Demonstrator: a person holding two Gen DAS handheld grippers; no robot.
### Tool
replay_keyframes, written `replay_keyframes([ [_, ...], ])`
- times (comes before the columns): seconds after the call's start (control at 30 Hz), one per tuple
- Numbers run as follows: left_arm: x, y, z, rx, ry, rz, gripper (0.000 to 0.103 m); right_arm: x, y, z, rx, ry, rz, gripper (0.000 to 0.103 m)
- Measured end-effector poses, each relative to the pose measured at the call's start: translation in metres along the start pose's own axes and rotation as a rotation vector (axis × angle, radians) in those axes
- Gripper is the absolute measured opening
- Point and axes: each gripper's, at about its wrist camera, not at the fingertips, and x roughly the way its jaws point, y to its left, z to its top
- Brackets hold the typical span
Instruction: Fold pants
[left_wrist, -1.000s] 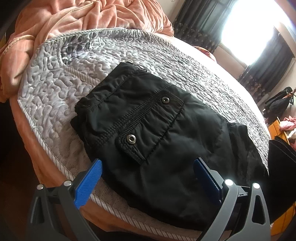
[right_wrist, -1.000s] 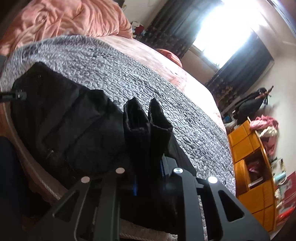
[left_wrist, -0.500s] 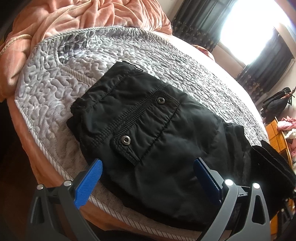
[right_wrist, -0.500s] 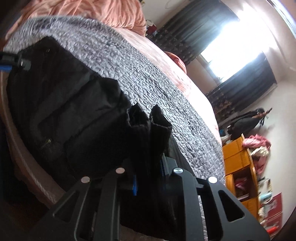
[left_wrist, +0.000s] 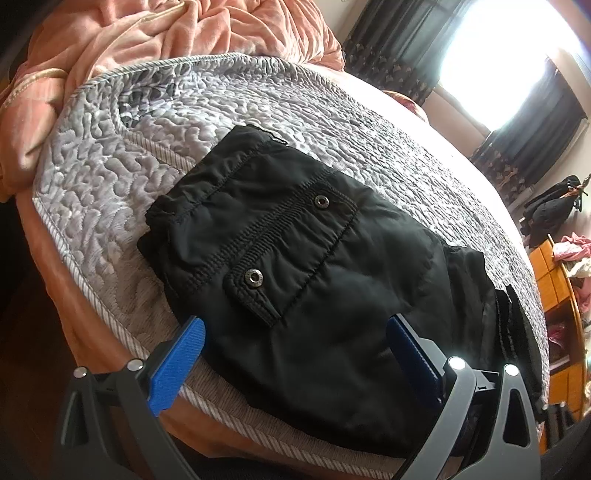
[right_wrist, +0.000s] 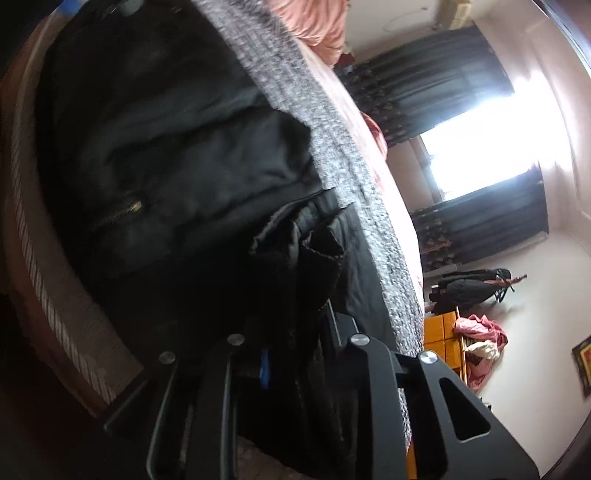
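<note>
Black pants (left_wrist: 295, 273) lie folded on the grey quilted bedspread (left_wrist: 110, 177) near the bed's front edge, flap pocket with two snaps facing up. My left gripper (left_wrist: 295, 343) is open, its blue pads on either side of the pants' near edge, holding nothing. In the right wrist view the pants (right_wrist: 166, 155) fill the left side. My right gripper (right_wrist: 295, 354) is shut on a bunched end of the pants (right_wrist: 314, 258) and is rolled to the side. Its pads are mostly hidden by cloth.
A pink blanket (left_wrist: 147, 40) is heaped at the far left of the bed. Dark curtains and a bright window (left_wrist: 498, 55) stand behind. An orange shelf unit (left_wrist: 557, 295) with clothes stands at the right. The bed's piped edge (left_wrist: 110, 325) runs below the pants.
My right gripper has rolled sharply sideways and moved in over the pants with the cloth end still in it. The left gripper has stayed open and drifted only a little.
</note>
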Motion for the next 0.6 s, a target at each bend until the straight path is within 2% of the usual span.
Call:
replay_keyframes([
  [0.07,0.001,0.0,0.0,-0.001,0.002,0.002,0.099,0.002,0.007,-0.001,-0.013,-0.002,0.026,0.03],
  [0.1,0.001,0.0,0.0,-0.003,0.005,0.002,0.099,0.001,0.009,-0.002,-0.017,-0.012,0.063,0.036],
  [0.2,0.002,0.0,0.0,-0.004,0.011,0.004,0.099,-0.007,0.006,-0.005,-0.006,-0.025,0.156,0.044],
  [0.27,0.003,0.0,0.0,-0.004,0.015,0.002,0.099,-0.014,-0.011,-0.01,0.052,-0.023,0.278,0.054],
  [0.3,0.003,0.0,0.0,-0.004,0.016,0.001,0.099,-0.017,-0.02,-0.011,0.093,-0.028,0.351,0.069],
  [0.33,0.003,0.0,0.0,-0.006,0.016,-0.001,0.099,-0.022,-0.034,-0.012,0.162,-0.04,0.434,0.072],
  [0.37,0.002,0.001,0.0,-0.009,0.014,-0.003,0.099,-0.026,-0.053,-0.015,0.26,-0.052,0.525,0.072],
  [0.43,0.001,0.002,0.0,-0.015,0.01,-0.009,0.099,-0.024,-0.076,-0.018,0.384,-0.044,0.618,0.073],
  [0.5,0.0,0.004,-0.001,-0.025,0.012,-0.016,0.099,-0.016,-0.089,-0.018,0.456,-0.02,0.658,0.073],
  [0.6,-0.001,0.004,-0.001,-0.031,0.011,-0.023,0.099,-0.005,-0.087,-0.014,0.485,0.0,0.663,0.073],
])
